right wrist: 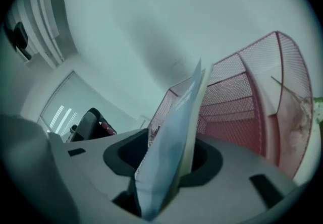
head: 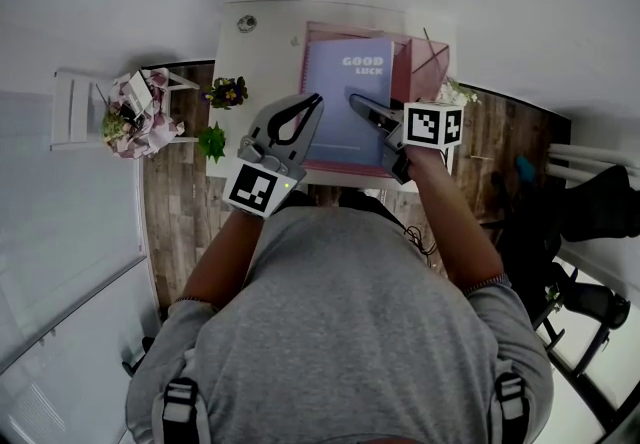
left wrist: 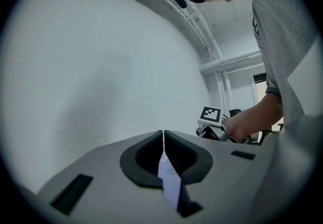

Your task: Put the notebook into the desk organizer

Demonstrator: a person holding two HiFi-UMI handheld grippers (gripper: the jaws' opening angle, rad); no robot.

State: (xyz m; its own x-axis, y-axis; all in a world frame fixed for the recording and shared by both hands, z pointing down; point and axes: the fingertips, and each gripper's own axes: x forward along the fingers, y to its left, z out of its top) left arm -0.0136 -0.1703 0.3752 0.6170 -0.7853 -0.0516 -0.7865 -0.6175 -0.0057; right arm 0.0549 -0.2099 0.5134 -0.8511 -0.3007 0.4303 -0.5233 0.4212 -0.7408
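Observation:
A lavender notebook (head: 345, 97) printed "GOOD LUCK" stands against the pink mesh desk organizer (head: 428, 67) on the white desk. My left gripper (head: 300, 119) is at its left edge; in the left gripper view the jaws (left wrist: 163, 140) are shut on a thin lavender edge of the notebook (left wrist: 169, 183). My right gripper (head: 366, 110) is at the notebook's lower right. In the right gripper view the notebook (right wrist: 174, 132) stands upright between the jaws (right wrist: 169, 153), with dark gaps on both sides. The organizer's mesh wall (right wrist: 237, 102) rises just behind it.
The white desk (head: 262, 52) also carries a small potted flower (head: 227, 90), a green plant (head: 211, 141) at its left edge and a round disc (head: 247, 23). A white stand with flowers (head: 135, 114) is left of the desk. The person's body fills the near side.

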